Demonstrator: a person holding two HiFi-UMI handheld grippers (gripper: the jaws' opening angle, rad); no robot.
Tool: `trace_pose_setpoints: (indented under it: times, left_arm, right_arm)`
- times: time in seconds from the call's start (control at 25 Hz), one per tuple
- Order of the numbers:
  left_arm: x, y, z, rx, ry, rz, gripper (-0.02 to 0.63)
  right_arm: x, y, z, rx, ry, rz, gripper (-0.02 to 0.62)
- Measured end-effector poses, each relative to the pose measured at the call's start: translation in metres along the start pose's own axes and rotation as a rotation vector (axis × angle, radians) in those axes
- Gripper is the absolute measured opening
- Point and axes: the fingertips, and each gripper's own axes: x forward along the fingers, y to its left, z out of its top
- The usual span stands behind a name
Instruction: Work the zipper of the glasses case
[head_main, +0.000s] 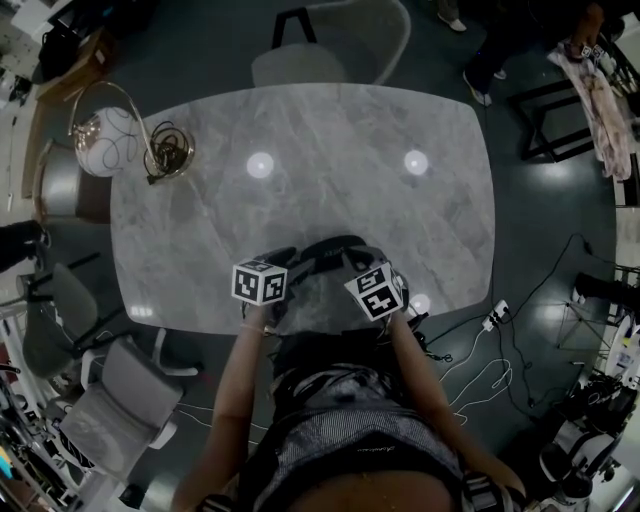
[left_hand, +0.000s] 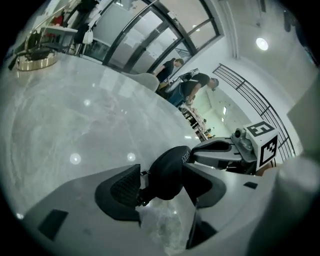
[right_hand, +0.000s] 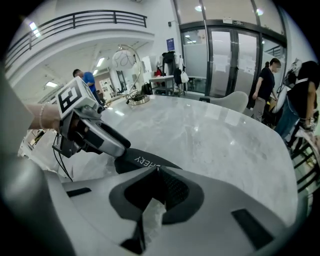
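Observation:
The black glasses case lies near the front edge of the marble table, on a clear plastic bag. In the left gripper view the case sits between the jaws of my left gripper. Those jaws stand apart and open, and the small zipper pull hangs just beside the left pad without being pressed. My right gripper is shut, its tips pinching the near edge of the case. A scrap of clear film is caught between the jaws. Both grippers face each other across the case.
A lamp with a white globe and a gold base stands at the table's far left. A grey chair is behind the table and more chairs are at the left. Cables lie on the floor at the right. People stand in the background.

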Motion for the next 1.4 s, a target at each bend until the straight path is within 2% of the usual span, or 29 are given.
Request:
trace_pose_setpoints:
  times: [0.12, 0.24, 0.4, 0.52, 0.64, 0.8, 1.0, 1.04, 1.12, 1.28, 1.4]
  left_arm:
    - [0.008, -0.004, -0.004, -0.069, 0.020, -0.060, 0.250]
    - [0.008, 0.001, -0.007, -0.127, 0.027, -0.083, 0.267]
    - [0.013, 0.000, -0.010, -0.214, 0.003, -0.151, 0.270]
    - [0.020, -0.007, -0.009, -0.208, 0.012, -0.183, 0.270]
    - [0.024, -0.010, -0.010, -0.146, 0.045, -0.176, 0.270]
    - [0.021, -0.011, -0.014, -0.054, 0.014, -0.147, 0.267]
    - [0.018, -0.029, -0.021, 0.240, -0.005, -0.072, 0.265]
    - [0.017, -0.031, -0.022, 0.284, -0.010, -0.056, 0.265]
    - [0.017, -0.032, -0.025, 0.346, -0.015, -0.026, 0.265]
    - [0.017, -0.032, -0.034, 0.437, -0.009, 0.026, 0.265]
    - [0.016, -0.038, -0.034, 0.509, -0.026, 0.044, 0.264]
  right_arm:
    - [-0.001, -0.001, -0.002, 0.005, -0.016, -0.007, 0.069]
    - [-0.002, 0.000, -0.002, 0.018, -0.029, -0.003, 0.069]
    - [-0.004, 0.001, -0.001, 0.039, -0.043, 0.009, 0.069]
    - [-0.009, 0.002, 0.001, 0.035, -0.054, 0.011, 0.069]
    - [-0.010, 0.001, -0.001, 0.045, -0.065, 0.012, 0.069]
    - [-0.012, 0.007, -0.005, 0.036, -0.043, 0.045, 0.071]
    - [-0.032, 0.006, 0.002, -0.040, -0.047, 0.095, 0.072]
    - [-0.035, 0.006, 0.005, -0.069, -0.048, 0.107, 0.083]
    - [-0.037, 0.010, 0.006, -0.146, -0.023, 0.152, 0.209]
    - [-0.032, 0.018, -0.001, -0.338, 0.042, 0.218, 0.264]
    - [-0.026, 0.023, -0.005, -0.502, 0.100, 0.246, 0.281]
